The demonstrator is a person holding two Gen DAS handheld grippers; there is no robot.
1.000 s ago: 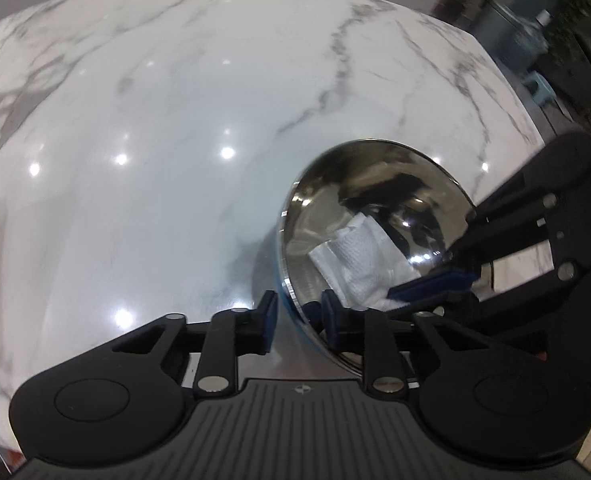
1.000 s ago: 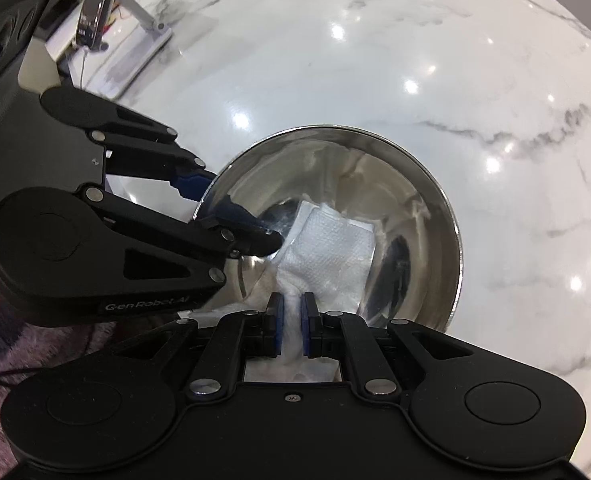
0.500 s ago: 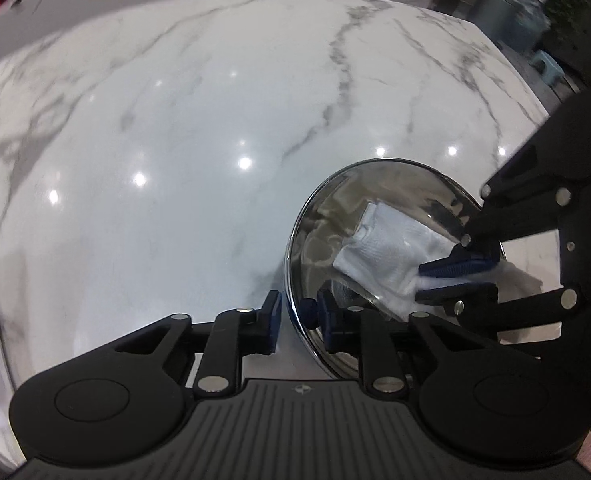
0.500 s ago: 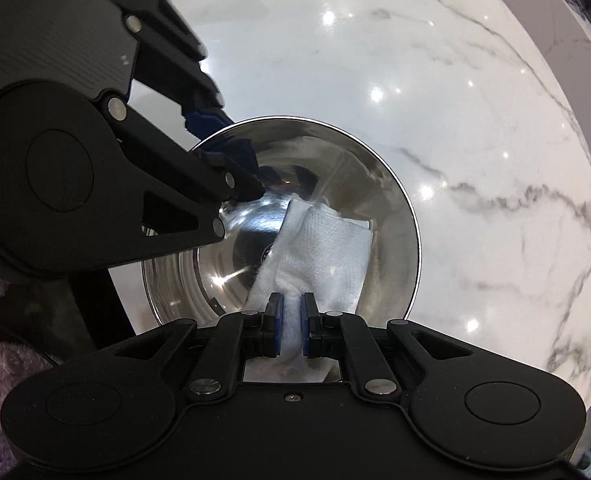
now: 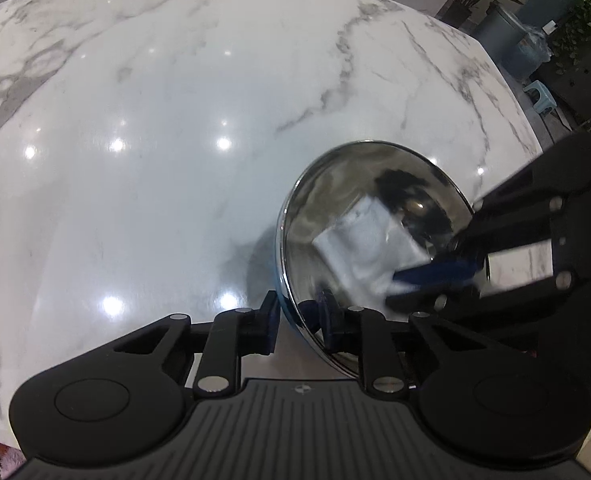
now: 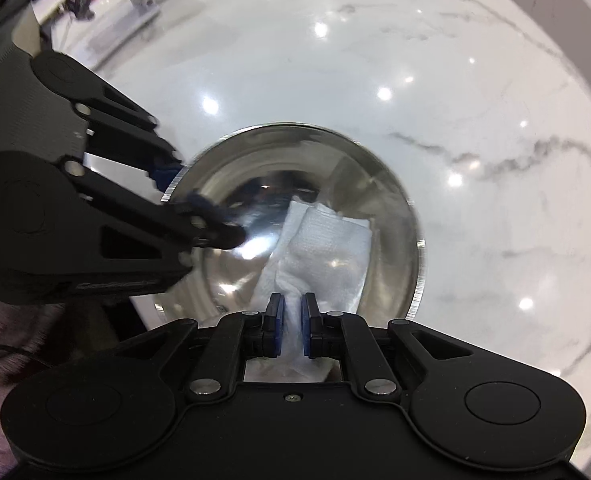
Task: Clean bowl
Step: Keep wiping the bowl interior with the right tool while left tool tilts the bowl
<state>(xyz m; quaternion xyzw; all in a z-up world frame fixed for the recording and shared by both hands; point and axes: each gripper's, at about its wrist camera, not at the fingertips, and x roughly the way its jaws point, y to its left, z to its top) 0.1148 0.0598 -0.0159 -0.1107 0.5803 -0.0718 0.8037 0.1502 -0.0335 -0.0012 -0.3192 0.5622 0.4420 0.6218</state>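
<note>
One steel bowl is sitting on the marble counter, tipped a little toward the right side, likely so its inside is facing the wiping hand. Its mirror-polished, thin-rimmed round wall is reflecting lights and both tools. A folded white paper towel, soft and embossed, is lying against the inner wall; the right gripper is pinching its bunched end tight, probably to scrub with it. The left gripper is straddling the near rim, one blue pad outside, one inside, jaws closing onto the rim, apparently to be steadying the slippery bowl. Glossy white counter, grey veins, is spreading all round.
</note>
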